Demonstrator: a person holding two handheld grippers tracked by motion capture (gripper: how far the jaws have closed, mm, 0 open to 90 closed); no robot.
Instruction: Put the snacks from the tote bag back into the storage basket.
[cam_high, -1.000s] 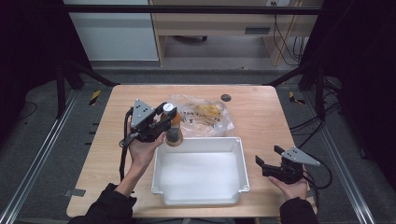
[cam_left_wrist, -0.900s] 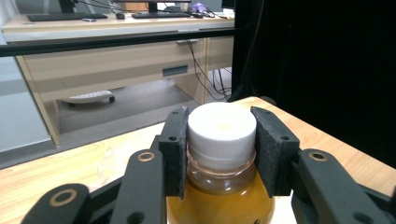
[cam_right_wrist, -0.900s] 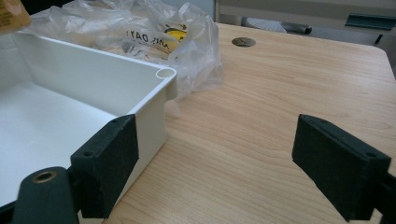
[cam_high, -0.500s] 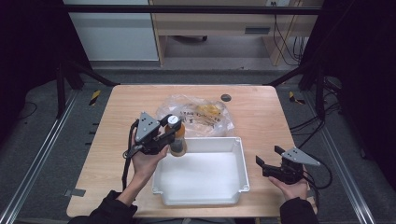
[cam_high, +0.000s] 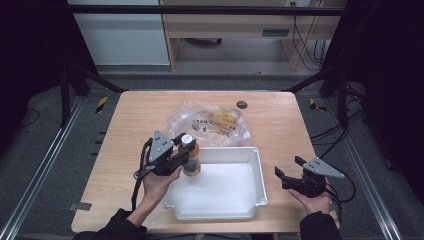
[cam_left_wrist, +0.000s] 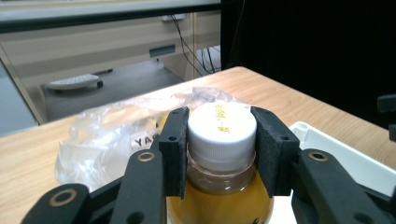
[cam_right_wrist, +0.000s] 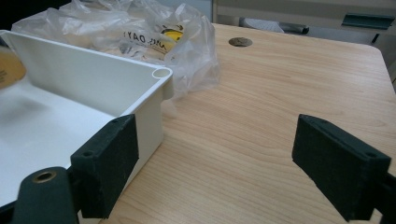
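A small bottle (cam_high: 191, 161) of orange-yellow liquid with a white cap (cam_left_wrist: 222, 127) stands upright between the jaws of my left gripper (cam_high: 186, 151), which is shut on it just under the cap. In the high view the bottle hangs at the far-left corner of the white bin (cam_high: 259, 172). Part of the bottle (cam_right_wrist: 8, 69) shows at the bin's far side in the right gripper view. My right gripper (cam_high: 285, 176) rests open near the bin's right wall (cam_right_wrist: 148, 116), with nothing between its jaws.
A crumpled clear plastic bag (cam_high: 210, 122) holding yellow items lies on the wooden table just behind the bin. A round dark grommet (cam_high: 242, 104) sits in the table further back. Bare wood (cam_right_wrist: 261, 107) stretches to the right of the bin.
My left gripper has carried the bottle down and toward the near side, from beside the bag to the bin's far-left corner. The right gripper has stayed where it was.
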